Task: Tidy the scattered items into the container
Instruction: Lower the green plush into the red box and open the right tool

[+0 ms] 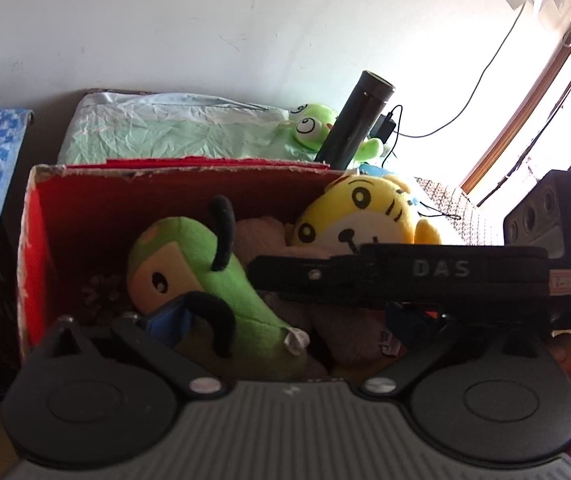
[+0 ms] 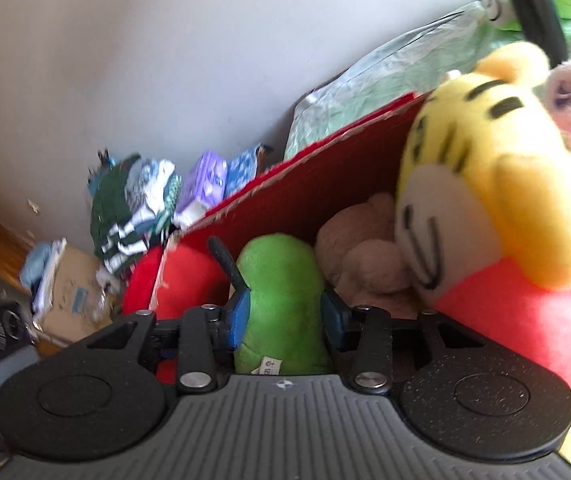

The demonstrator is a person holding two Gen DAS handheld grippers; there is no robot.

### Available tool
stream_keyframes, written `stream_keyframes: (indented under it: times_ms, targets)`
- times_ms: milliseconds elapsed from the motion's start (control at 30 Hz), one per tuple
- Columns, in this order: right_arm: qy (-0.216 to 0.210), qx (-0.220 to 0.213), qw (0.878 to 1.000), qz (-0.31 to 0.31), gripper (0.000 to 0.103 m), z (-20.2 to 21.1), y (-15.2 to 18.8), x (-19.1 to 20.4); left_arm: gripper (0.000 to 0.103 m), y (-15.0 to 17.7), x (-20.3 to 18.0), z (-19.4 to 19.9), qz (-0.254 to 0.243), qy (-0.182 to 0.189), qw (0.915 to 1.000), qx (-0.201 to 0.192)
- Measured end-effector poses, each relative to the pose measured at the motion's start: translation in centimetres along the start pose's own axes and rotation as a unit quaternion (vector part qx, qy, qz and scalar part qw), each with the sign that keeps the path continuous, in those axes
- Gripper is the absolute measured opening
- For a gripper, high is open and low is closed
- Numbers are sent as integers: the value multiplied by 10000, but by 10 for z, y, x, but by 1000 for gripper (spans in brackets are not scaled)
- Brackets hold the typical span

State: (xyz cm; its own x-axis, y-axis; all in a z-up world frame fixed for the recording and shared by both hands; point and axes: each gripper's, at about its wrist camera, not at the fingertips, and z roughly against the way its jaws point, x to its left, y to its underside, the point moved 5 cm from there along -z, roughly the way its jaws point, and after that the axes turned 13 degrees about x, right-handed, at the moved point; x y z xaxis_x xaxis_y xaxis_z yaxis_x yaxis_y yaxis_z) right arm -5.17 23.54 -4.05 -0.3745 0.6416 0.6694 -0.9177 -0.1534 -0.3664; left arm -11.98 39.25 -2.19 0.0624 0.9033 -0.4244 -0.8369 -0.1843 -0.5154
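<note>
**Green plush between R fingers, tail end toward the gripper, head end deep in the box**

Right gripper (image 2: 285,320): the blue-padded fingers (image 2: 239,320) sit on either side of the green plush (image 2: 281,292), at its tag end. Pads look to be touching the fabric on both sides, so they're prob. pinching it, but how firmly can't be told; the frame is a bit blurred.

Long axis of the plush runs roughly along the fingers, away from the R camera: tag end nearest, rounded end pointing into the red box (image 2: 305,184). In the left wrist view the same green plush (image 1: 205,280) lies slantwise inside the red box (image 1: 37,240), face end up-left toward the far wall, tag end low-right, near the front edge. Black antennae stick up.

Left gripper (image 1: 281,328): fingers spread wide, nothing between them. It hovers at the box's near side, looking in.

R is the nearer arm; it's at the plush already. The L only looks on.

Also in the box: yellow tiger plush (image 1: 365,216) at the right side, leaning on the wall, and a brown plush (image 2: 365,256) beneath and between the two.

Judgement: the plush is in the box already, so the next move is prob. just letting go and backing straight out along that axis, w/o dragging the tag end over the edge.
</note>
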Motion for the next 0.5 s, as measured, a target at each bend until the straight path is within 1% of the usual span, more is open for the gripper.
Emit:
stream_keyframes:
  times_ms: [67,100,133,267,333,400,500]
  targets:
    - [-65,-40,10000,-24,39,5,2,-3,100,-1,0,-2,-18,43,10000,12]
    - [-83,-34,10000,-19,39,6,2,-3,100,-2,-1,-3,-65,24,10000,27]
    - [-72,-34,10000,-4,37,7,3,-3,100,-2,-2,-4,-127,-23,9999,44]
    - [213,20,9998,57,25,6,4,-2,100,1,-9,-4,-406,-181,9989,147]
    - [305,83,9995,101,20,6,5,-2,100,4,-11,0,-457,-108,9987,186]
    - [389,129,9990,173,18,7,7,-2,100,8,-9,4,-421,27,9988,232]
    - [639,213,9969,407,16,5,10,0,100,12,-5,9,-292,227,9989,288]
